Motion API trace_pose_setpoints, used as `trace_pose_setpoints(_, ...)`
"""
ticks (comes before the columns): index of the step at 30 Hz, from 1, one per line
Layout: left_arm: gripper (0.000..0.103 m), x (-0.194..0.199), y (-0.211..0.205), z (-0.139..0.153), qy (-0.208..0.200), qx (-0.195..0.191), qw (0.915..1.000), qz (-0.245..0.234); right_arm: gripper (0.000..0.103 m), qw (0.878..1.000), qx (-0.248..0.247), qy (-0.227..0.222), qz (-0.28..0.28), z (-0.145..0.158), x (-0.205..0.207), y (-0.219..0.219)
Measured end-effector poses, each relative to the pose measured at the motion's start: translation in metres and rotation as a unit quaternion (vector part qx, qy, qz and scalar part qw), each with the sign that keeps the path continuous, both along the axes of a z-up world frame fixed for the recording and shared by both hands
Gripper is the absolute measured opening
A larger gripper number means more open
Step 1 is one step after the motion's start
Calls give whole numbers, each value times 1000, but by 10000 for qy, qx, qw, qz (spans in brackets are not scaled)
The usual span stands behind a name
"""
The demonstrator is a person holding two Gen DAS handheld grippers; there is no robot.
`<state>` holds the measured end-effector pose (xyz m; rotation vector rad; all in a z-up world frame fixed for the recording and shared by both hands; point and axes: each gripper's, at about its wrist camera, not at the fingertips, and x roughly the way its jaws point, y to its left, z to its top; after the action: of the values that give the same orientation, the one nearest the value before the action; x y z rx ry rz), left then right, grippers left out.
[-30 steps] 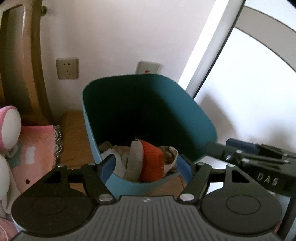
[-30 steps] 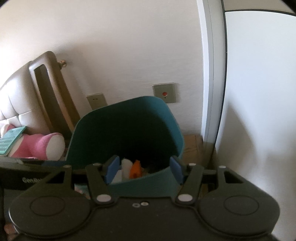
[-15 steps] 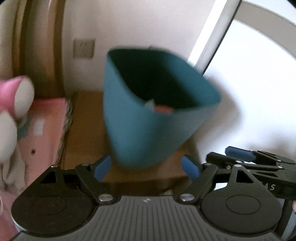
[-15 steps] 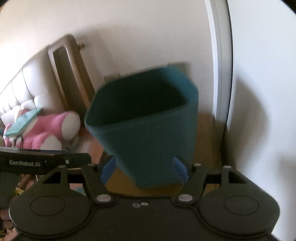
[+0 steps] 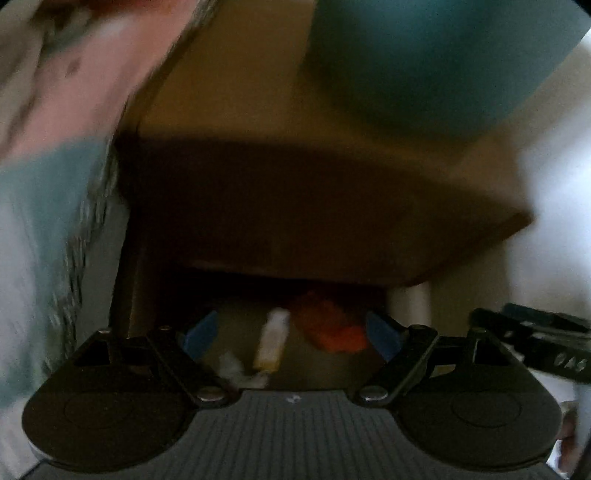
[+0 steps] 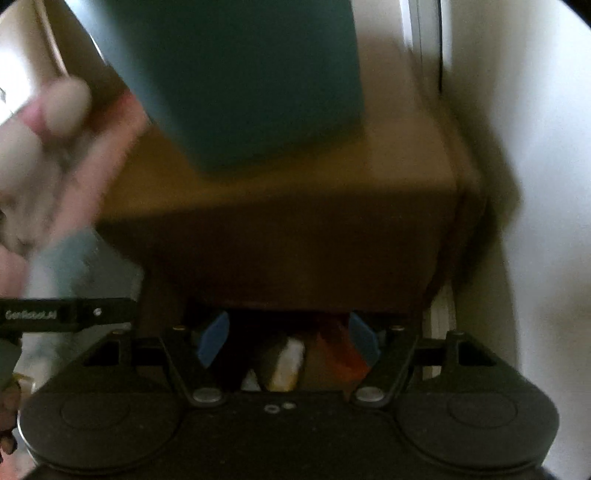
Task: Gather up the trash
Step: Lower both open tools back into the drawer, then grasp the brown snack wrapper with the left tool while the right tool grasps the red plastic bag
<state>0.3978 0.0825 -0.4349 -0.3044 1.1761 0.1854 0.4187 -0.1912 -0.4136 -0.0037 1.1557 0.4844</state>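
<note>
Teal plastic, badly smeared by motion blur, fills the top of both views: the bin stands on a brown wooden cabinet, toward that cabinet's back edge. Below the cabinet's dark front face, low down in a shadowed gap, lies loose litter: an orange scrap, a pale yellowish-white piece to the left of it, and a small white crumple lower left again. Whether these pieces touch one another is lost in the blur.

To the left of the cabinet there is pink and pale blue-green bedding, and the right wrist view shows a pink and white plush toy there as well. To the right of the cabinet a white wall runs up, with a pale door frame behind the bin.

Both tongs hang in front of the cabinet, aimed at the gap under it. The left gripper is spread wide, its blue pads either side of the litter and nothing between them in its grasp. The right gripper is likewise released and empty, its pads well apart, framing the same orange and pale pieces without visibly touching them.
</note>
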Motion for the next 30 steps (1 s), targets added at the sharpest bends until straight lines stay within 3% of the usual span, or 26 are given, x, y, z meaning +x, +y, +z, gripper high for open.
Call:
trace_pose_setpoints(5,87,-29,6,-97,421,140,9989,144,72,9976,-385,577,-76,-104,-3,1)
trace_pose_setpoints(14,87,-72,15,-251,1219,437,9904,484,71,9933,-911,560,450,-226,-3,10)
trace_pose_setpoints(19,87,-73,26,-308,1350,549,9875,608,71,9903,-1102,408,745,-275,2,11)
trace_pose_setpoints(30,87,-75,50,-384,1654,603,9788,1047,71,9778,-1548,223,1395,-360,28,24)
